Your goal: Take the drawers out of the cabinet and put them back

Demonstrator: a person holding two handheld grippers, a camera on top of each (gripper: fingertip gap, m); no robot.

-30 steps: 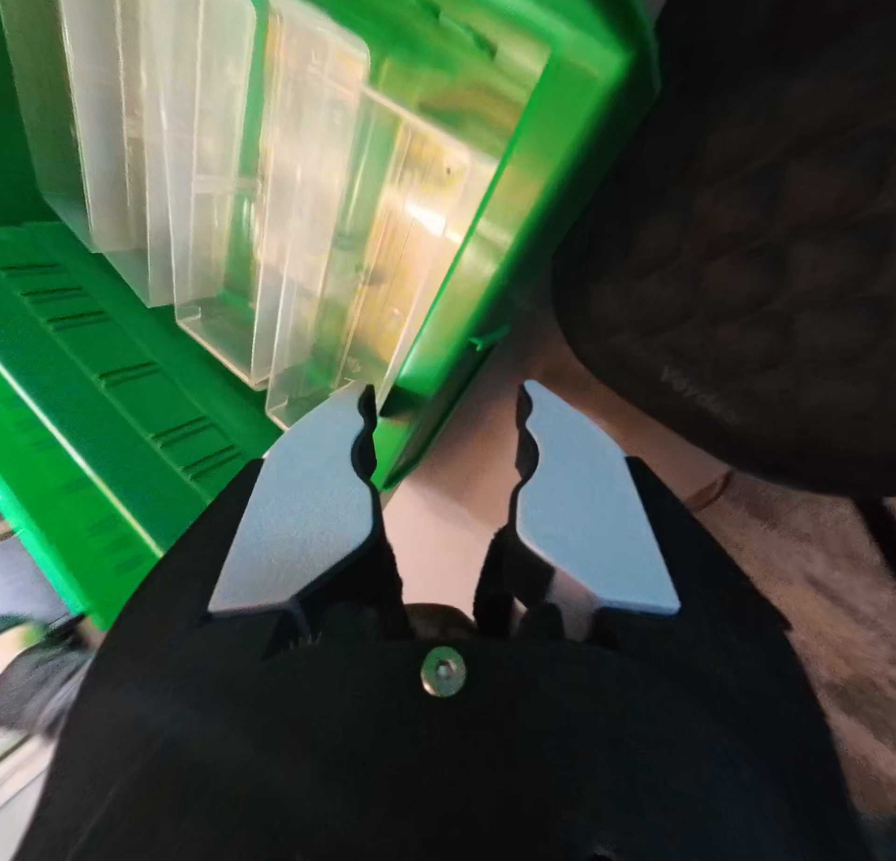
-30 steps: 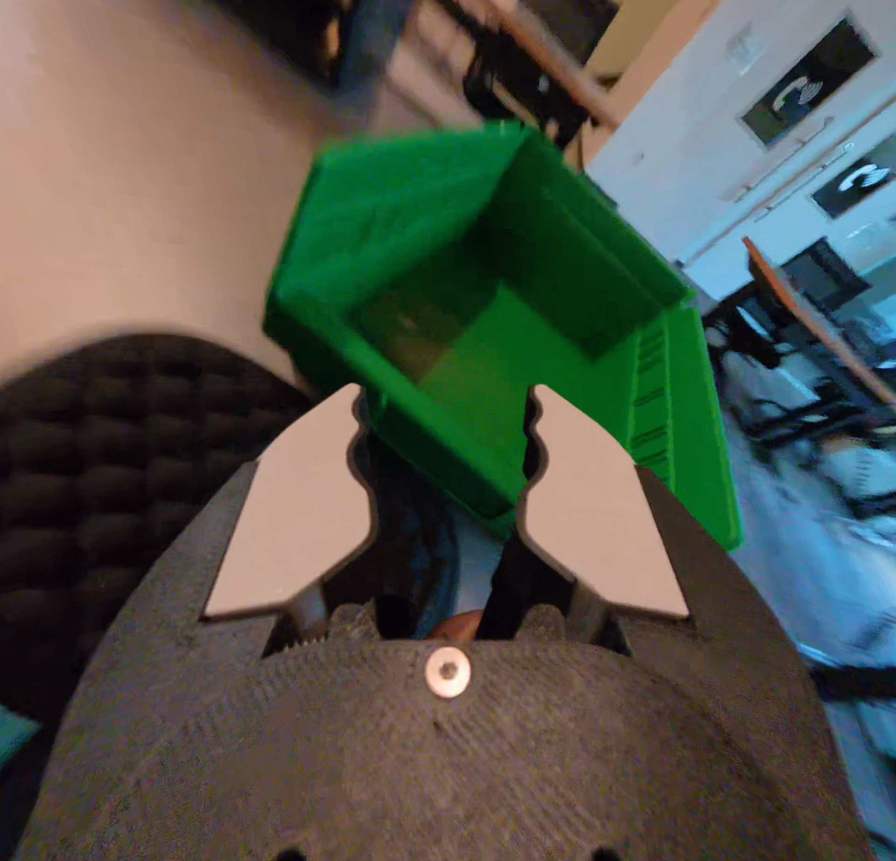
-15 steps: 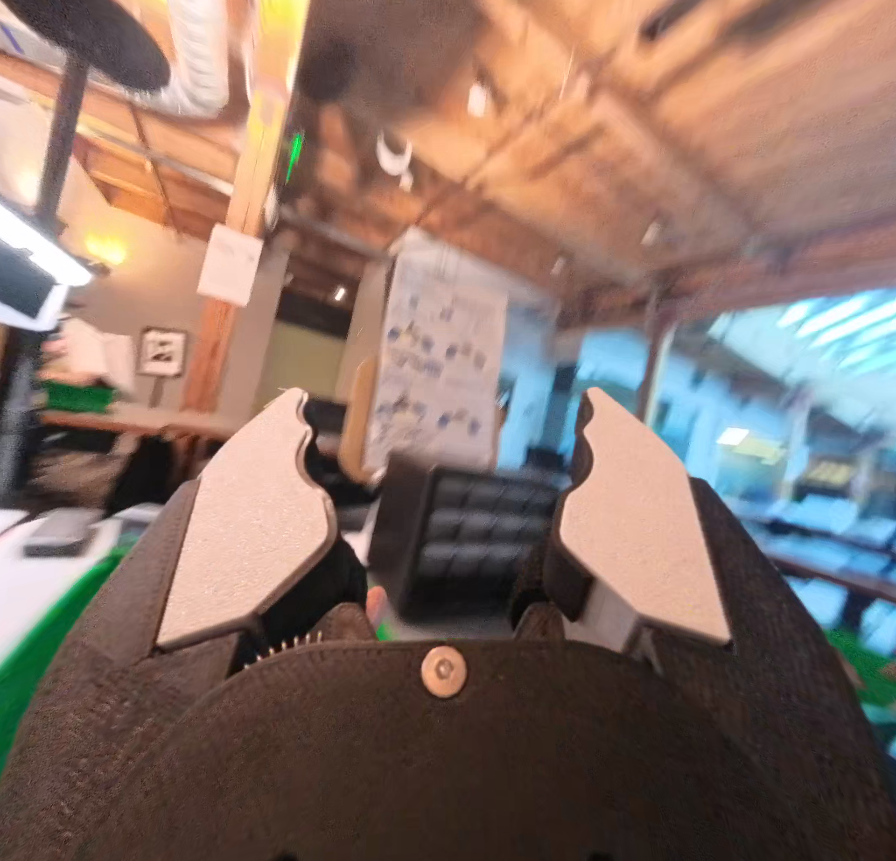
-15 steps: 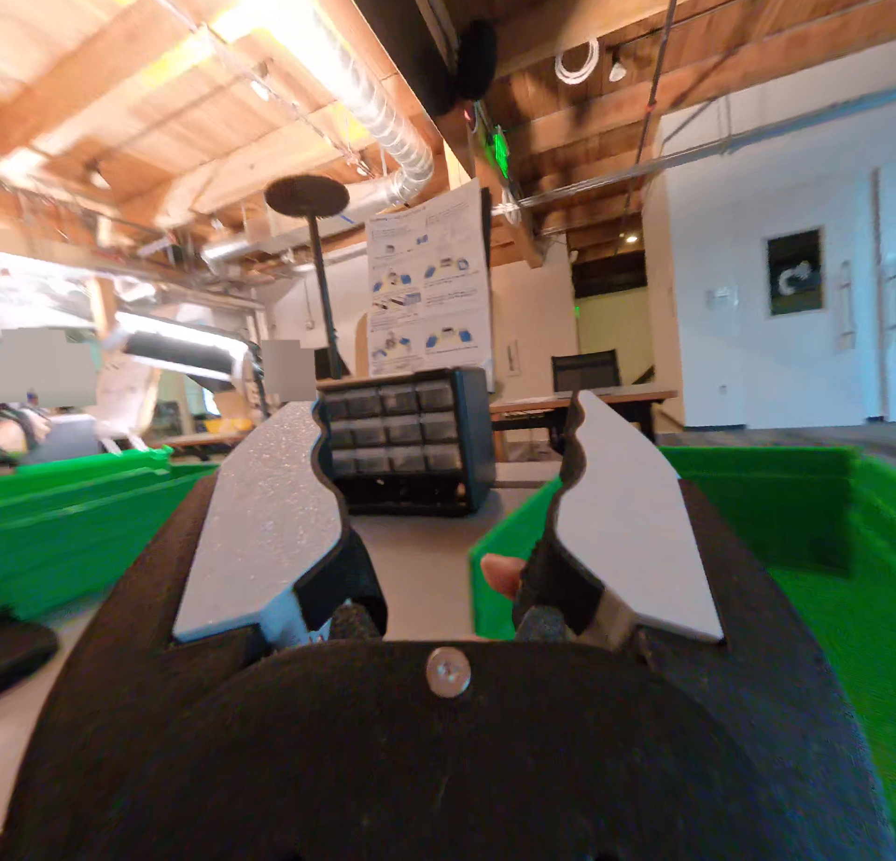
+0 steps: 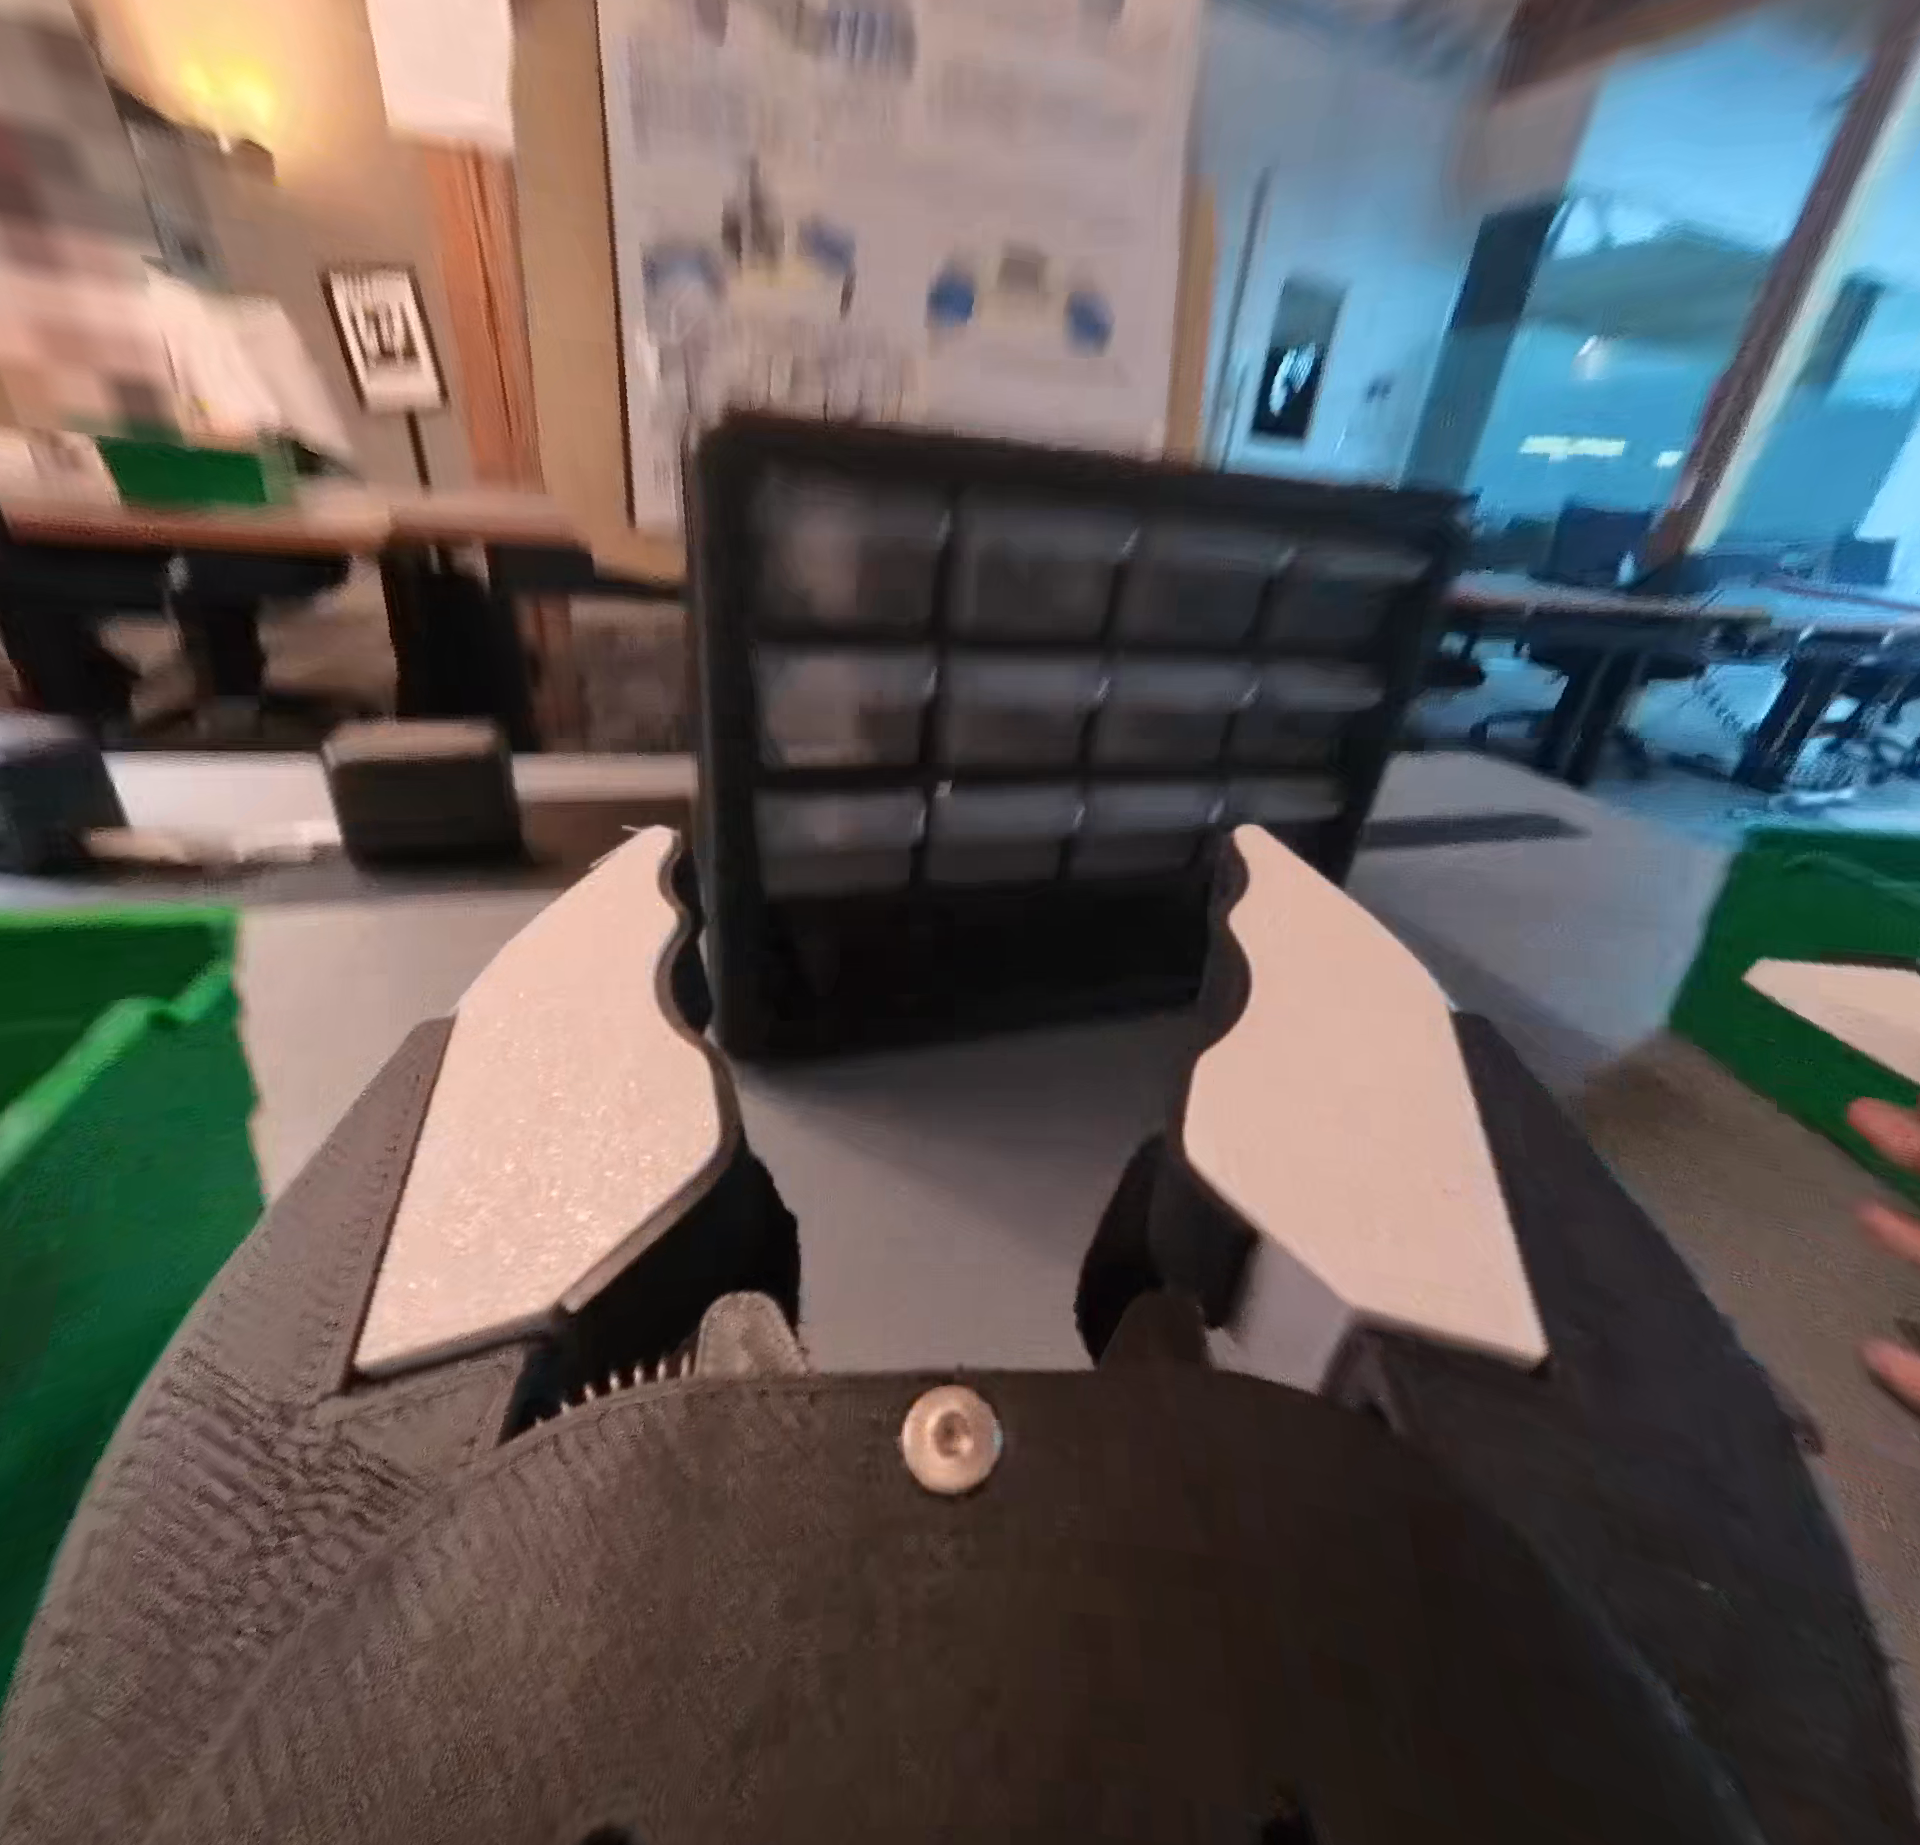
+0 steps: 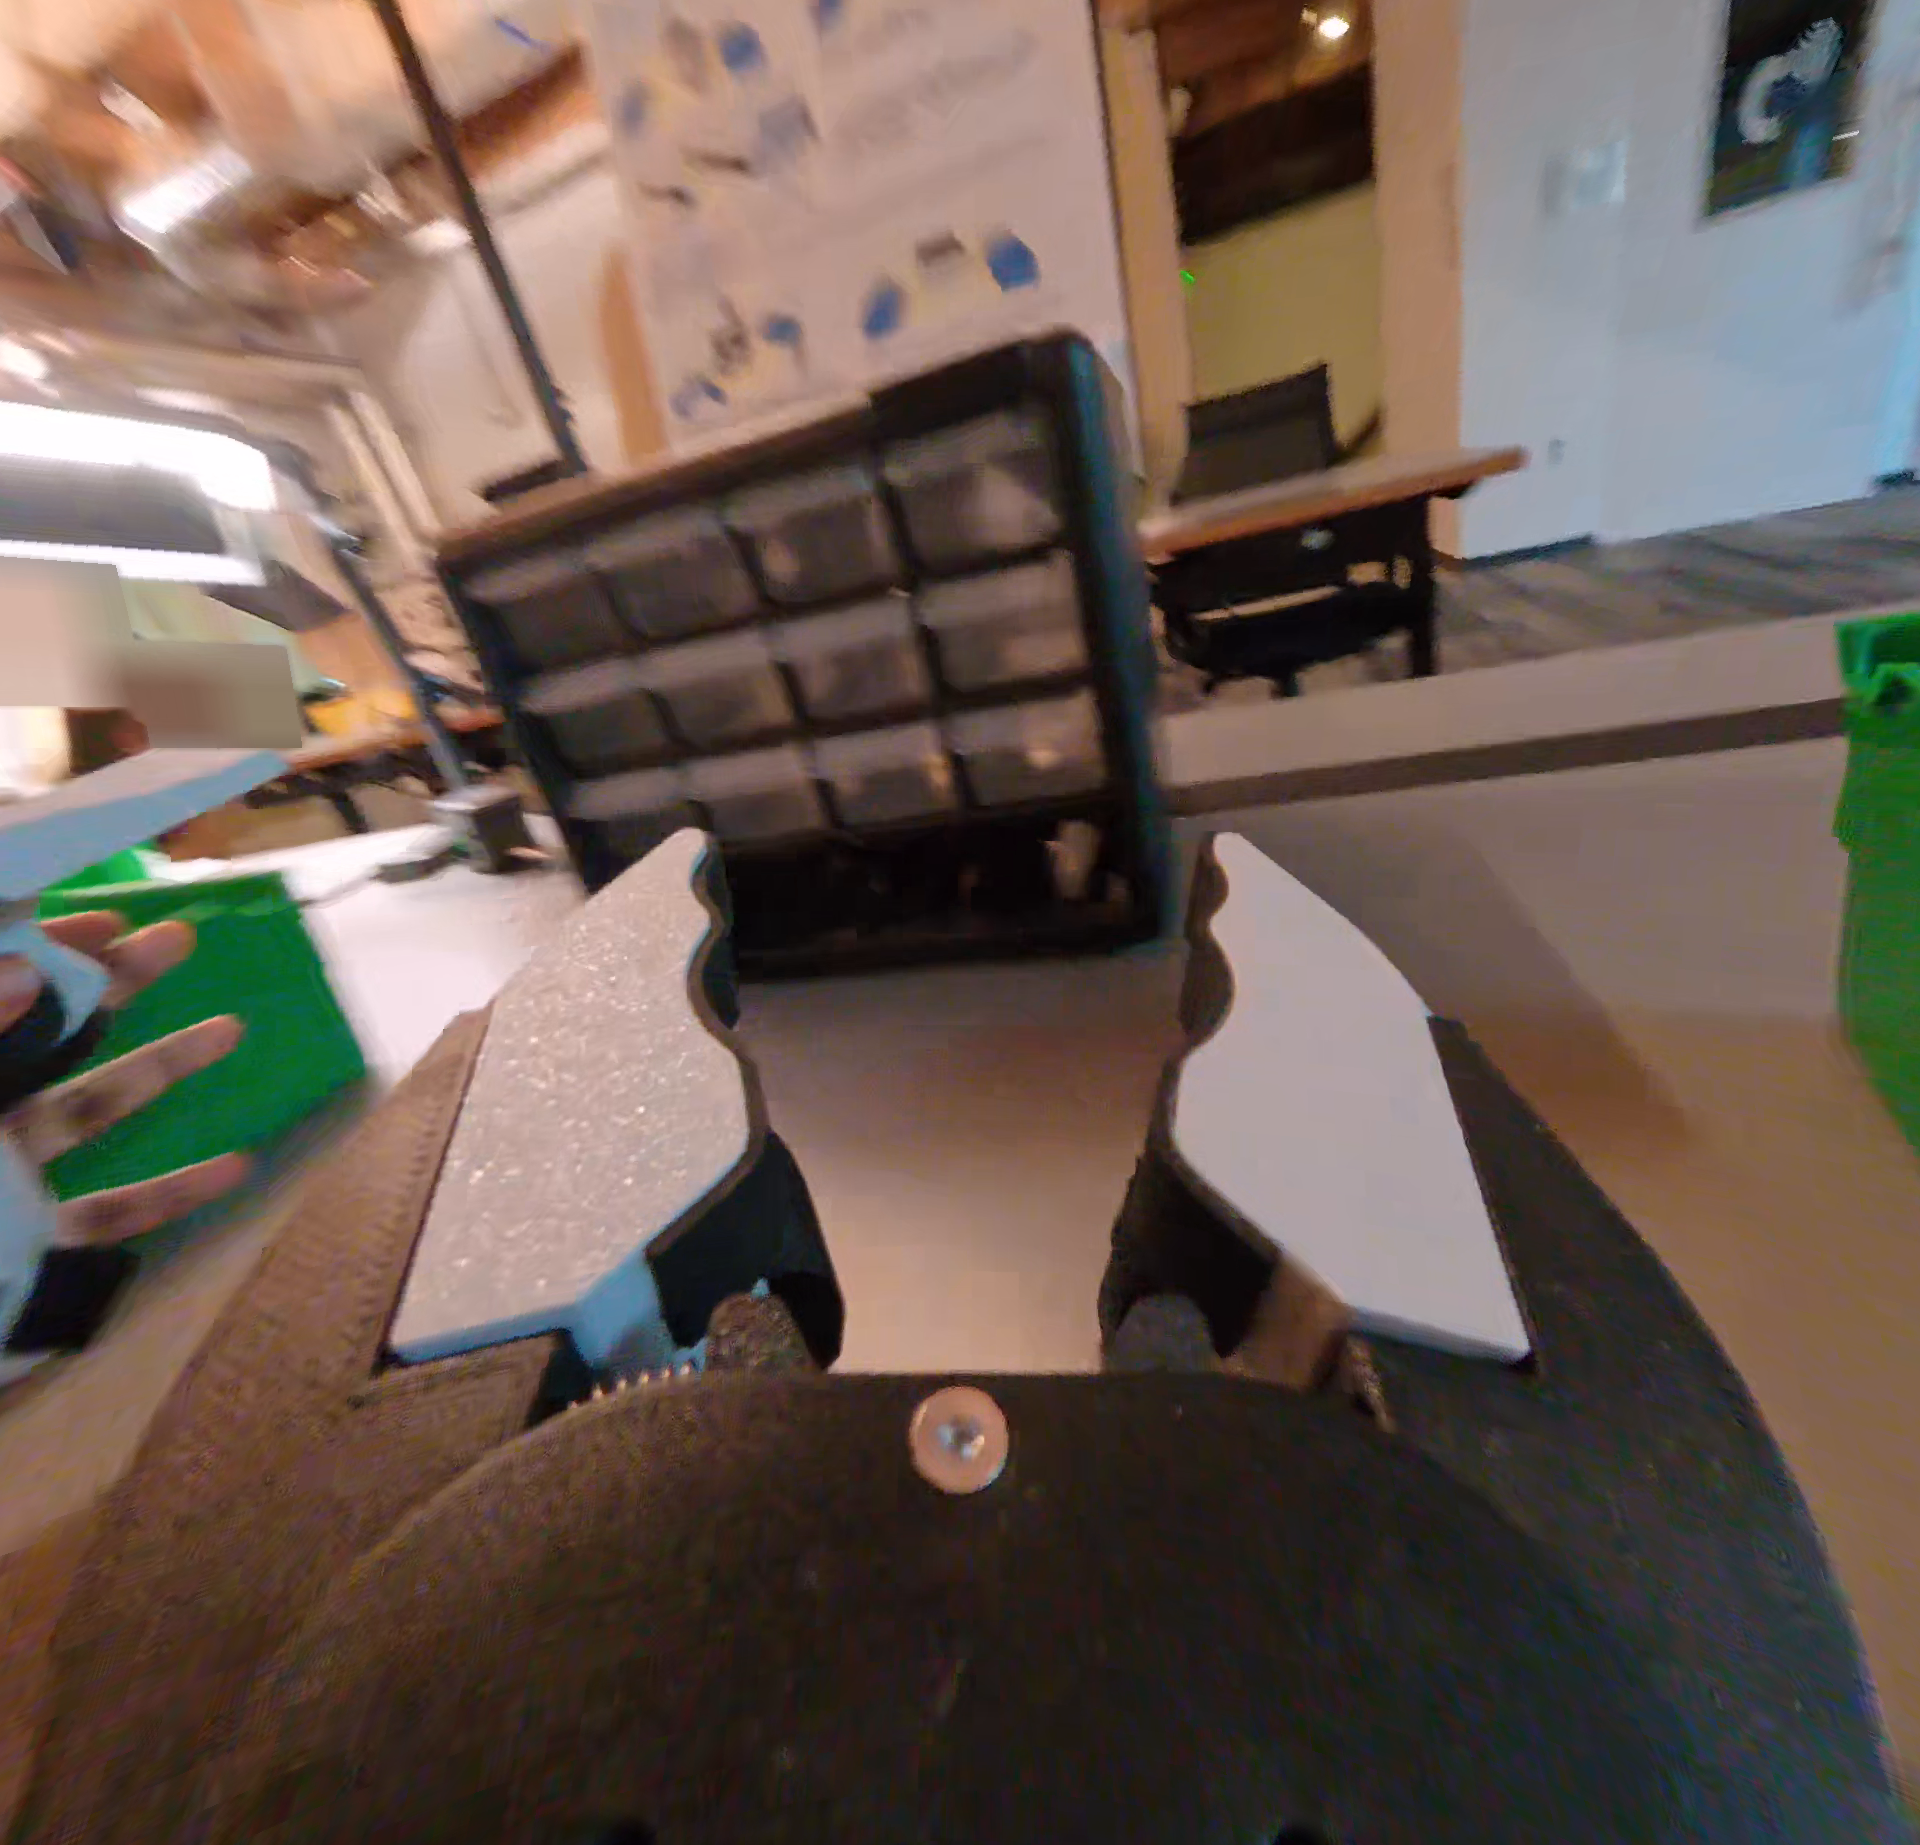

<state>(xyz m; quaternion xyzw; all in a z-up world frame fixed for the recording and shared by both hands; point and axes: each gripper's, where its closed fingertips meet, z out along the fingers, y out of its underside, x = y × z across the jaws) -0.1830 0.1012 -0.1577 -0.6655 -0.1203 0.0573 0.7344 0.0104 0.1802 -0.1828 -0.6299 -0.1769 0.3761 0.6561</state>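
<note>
A black drawer cabinet [image 5: 1060,735] stands on the table straight ahead; it also shows in the right wrist view [image 6: 831,652]. Its upper three rows hold translucent drawers [image 5: 1029,590]; the bottom row [image 5: 987,964] looks dark and without drawers. My left gripper [image 5: 951,850] is open and empty, a short way in front of the cabinet. My right gripper [image 6: 951,850] is open and empty, also facing the cabinet from the right. The left gripper's finger [image 6: 114,819] and the hand holding it [image 6: 114,1068] show at the left edge of the right wrist view.
A green bin [image 5: 114,1120] stands on the left of the table and another green bin [image 5: 1808,974] on the right, also seen in the right wrist view [image 6: 1881,860]. A small dark box [image 5: 421,787] sits behind on the left. Desks and chairs fill the room beyond.
Both grippers swung up from the green bins, past a view of the ceiling, and now face the cabinet from closer. Both stay open.
</note>
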